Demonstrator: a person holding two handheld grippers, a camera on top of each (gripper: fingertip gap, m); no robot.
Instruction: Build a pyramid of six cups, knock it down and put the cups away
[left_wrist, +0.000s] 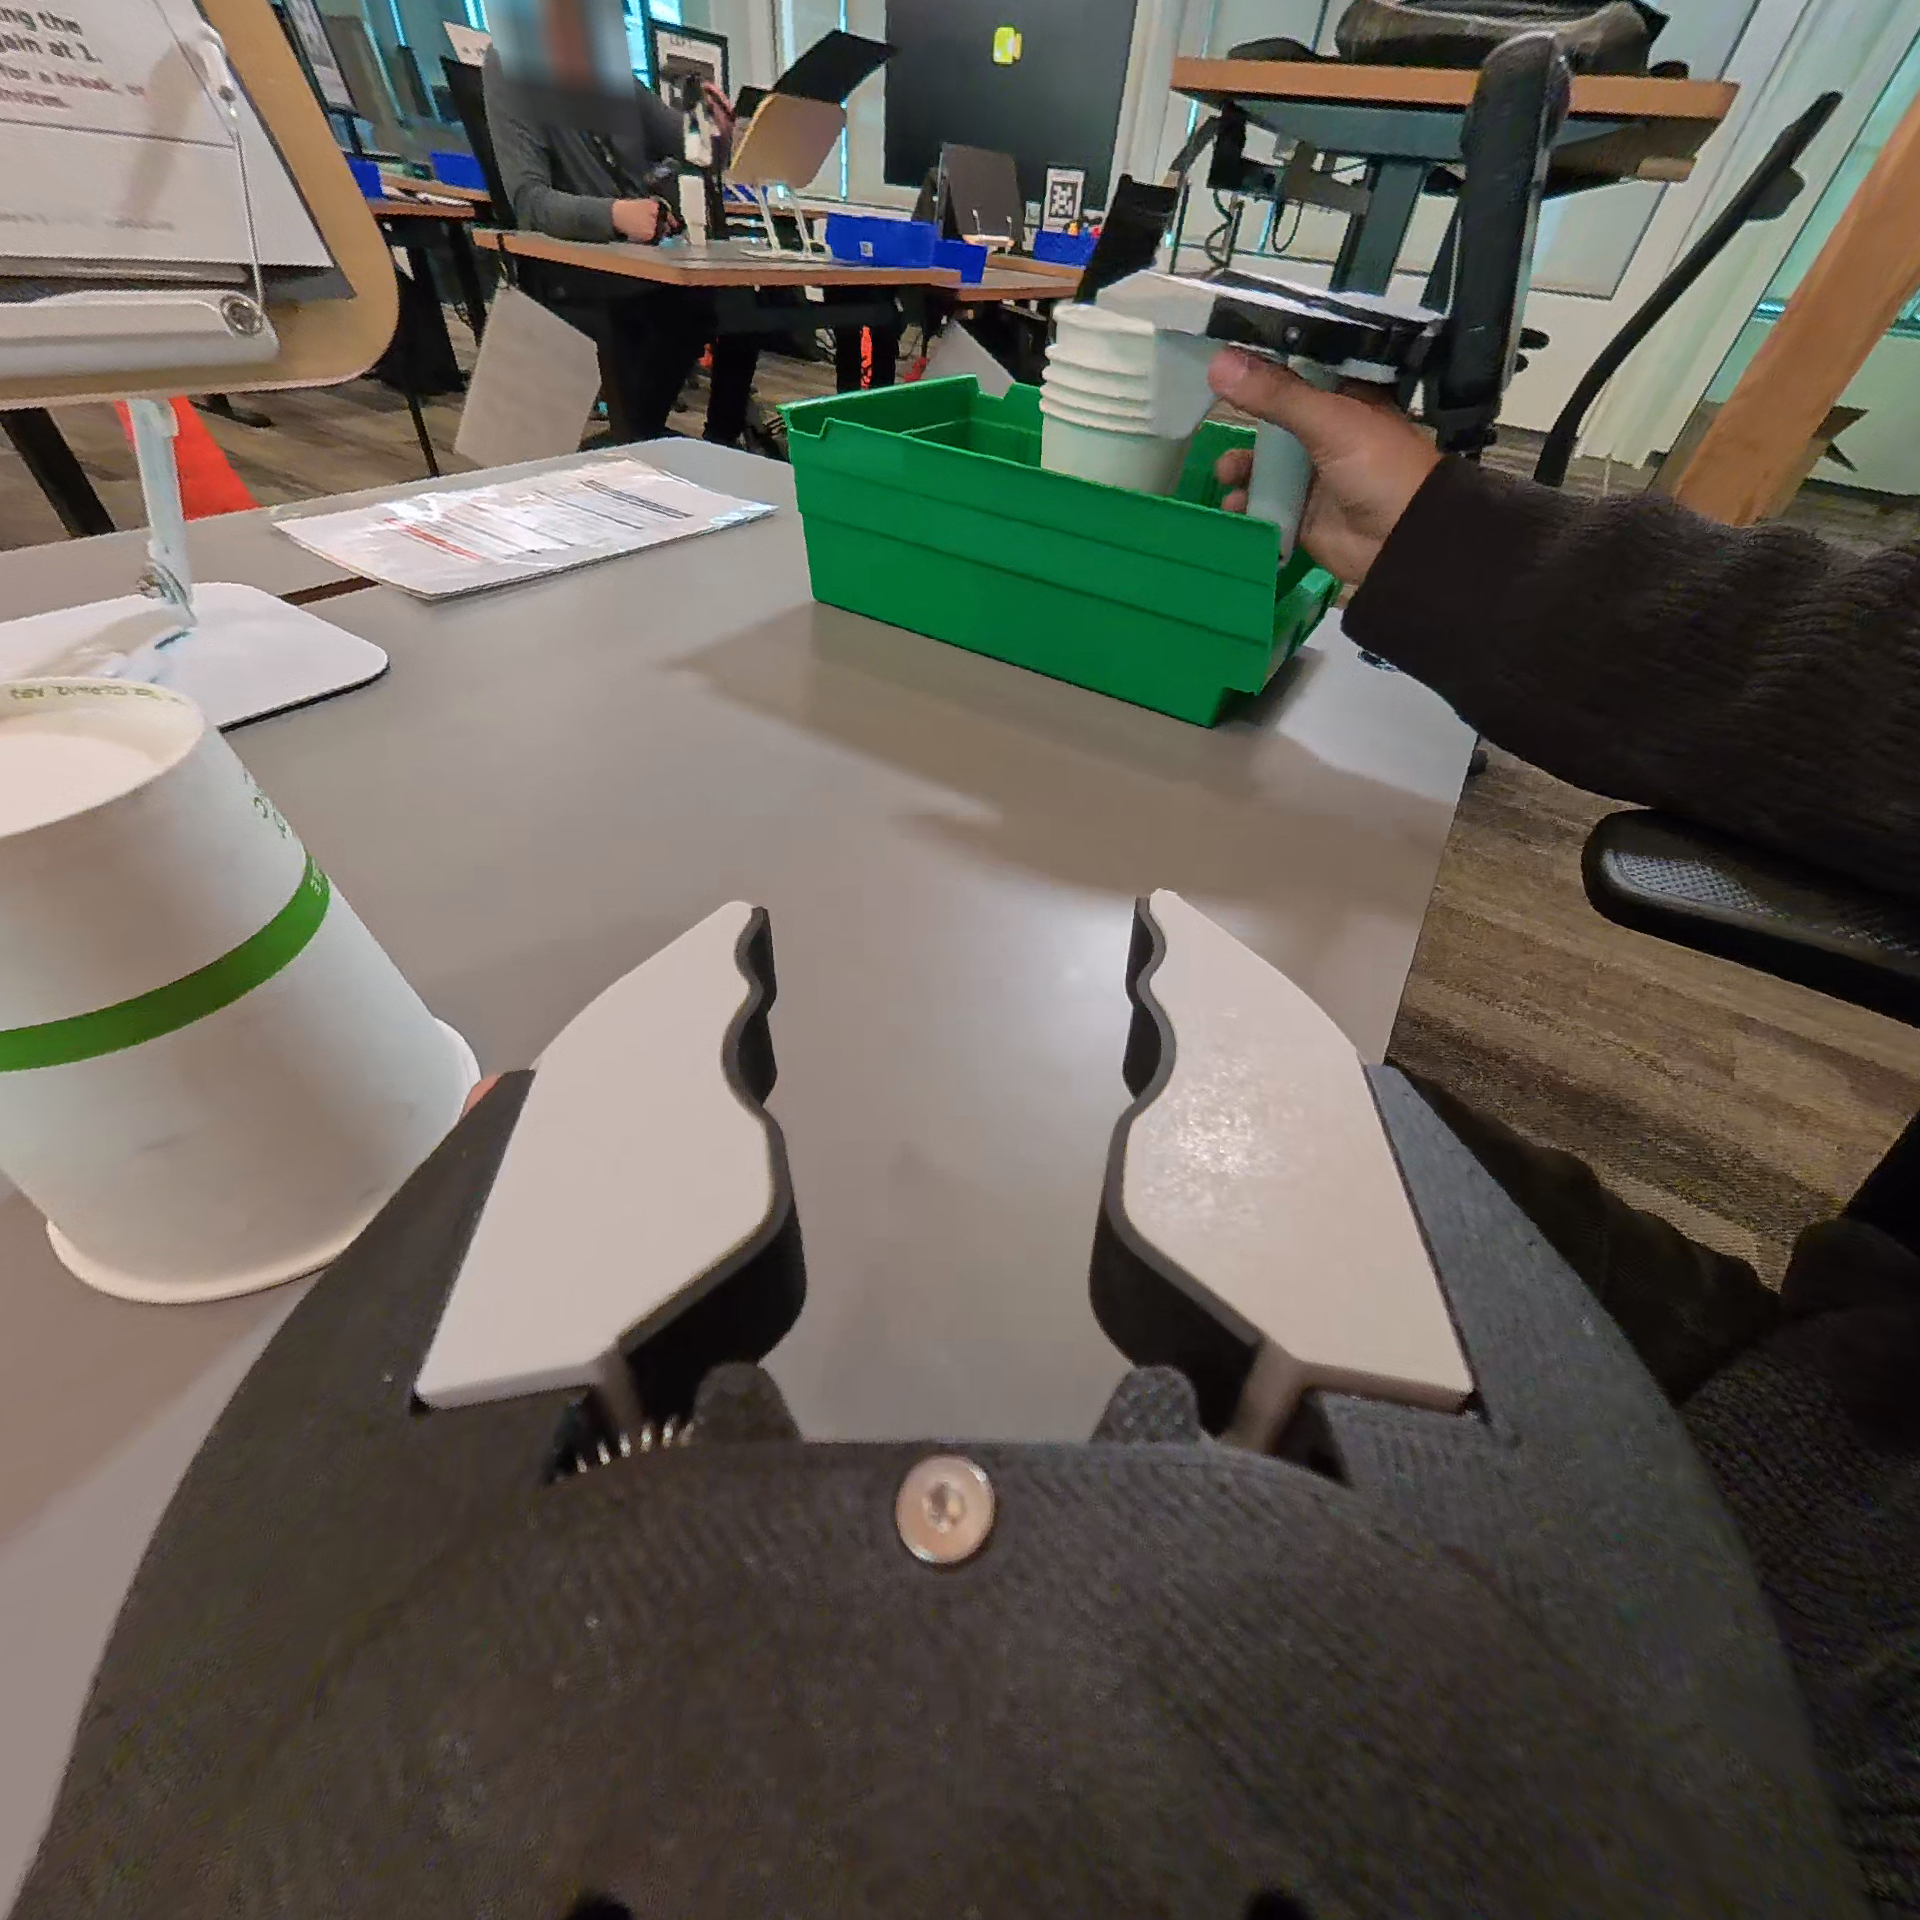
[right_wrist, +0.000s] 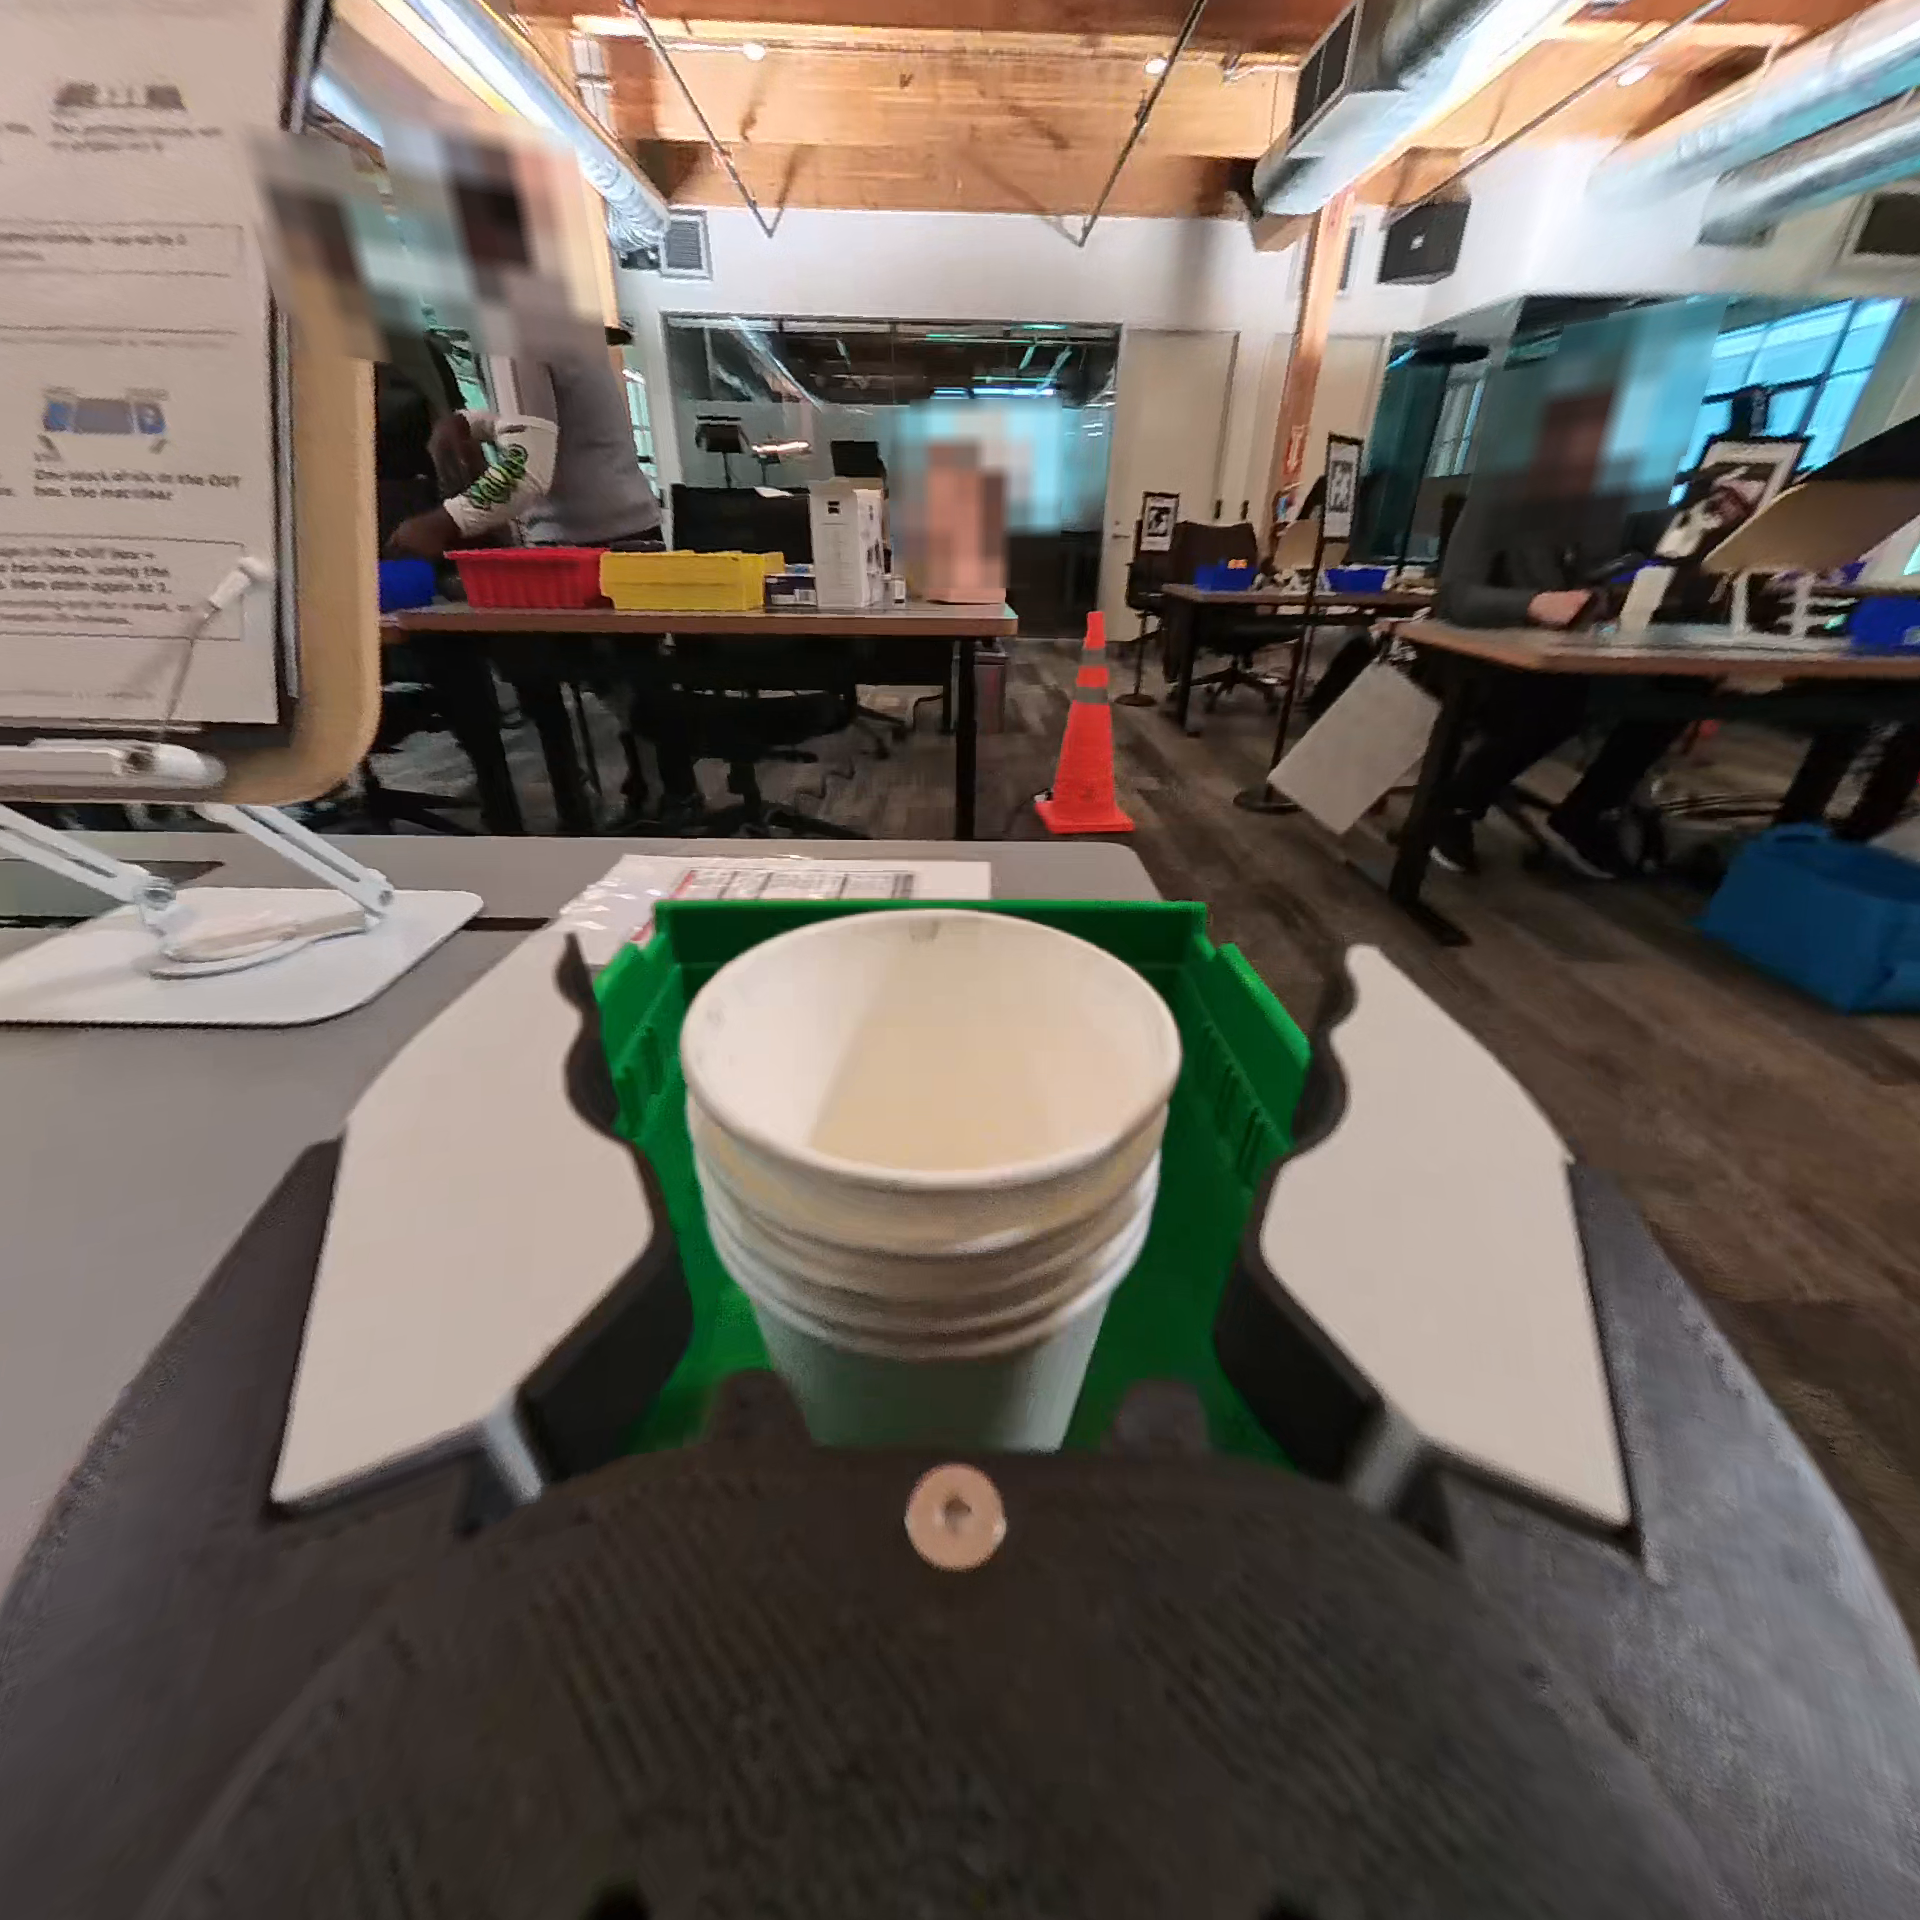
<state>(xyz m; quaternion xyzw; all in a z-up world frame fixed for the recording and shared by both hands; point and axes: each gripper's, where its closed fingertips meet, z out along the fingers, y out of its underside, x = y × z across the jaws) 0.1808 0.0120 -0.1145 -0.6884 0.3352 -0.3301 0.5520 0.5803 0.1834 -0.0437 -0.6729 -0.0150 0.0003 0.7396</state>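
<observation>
Over green bin (right_wrist: 1262, 1049), right gripper (right_wrist: 951, 1049) flanks stacked cups (right_wrist: 925, 1174).

Orange cone (right_wrist: 1087, 740), laminated sheet (left_wrist: 525, 523)

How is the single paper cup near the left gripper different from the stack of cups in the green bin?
The single cup stands upside down on the grey table; the stack of cups stands mouth up in the green bin. The single cup has a green band; the stack shows none. Both are white paper.
</observation>
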